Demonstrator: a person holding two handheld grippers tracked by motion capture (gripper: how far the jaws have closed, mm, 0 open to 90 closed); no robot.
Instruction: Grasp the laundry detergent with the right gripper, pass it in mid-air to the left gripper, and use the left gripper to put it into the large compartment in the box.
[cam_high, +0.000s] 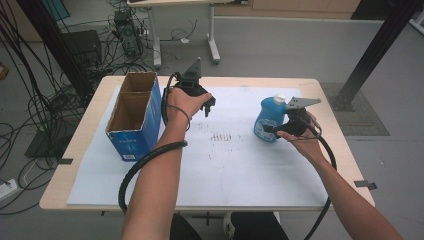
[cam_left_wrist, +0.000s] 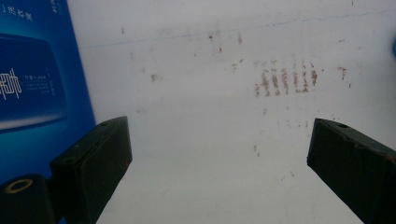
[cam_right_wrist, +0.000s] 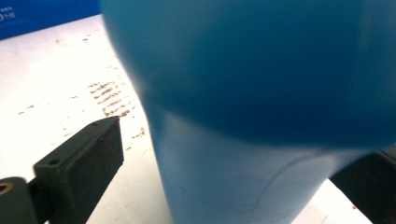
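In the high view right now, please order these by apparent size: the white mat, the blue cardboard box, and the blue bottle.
1. White mat, clearly the largest; it covers most of the tabletop.
2. Blue cardboard box, open at the top.
3. Blue bottle, the smallest, with the right gripper at it.

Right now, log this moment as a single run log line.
right gripper: open, jaws astride blue bottle, gap at one jaw | left gripper: open, empty, beside blue cardboard box | bottle upright on white mat
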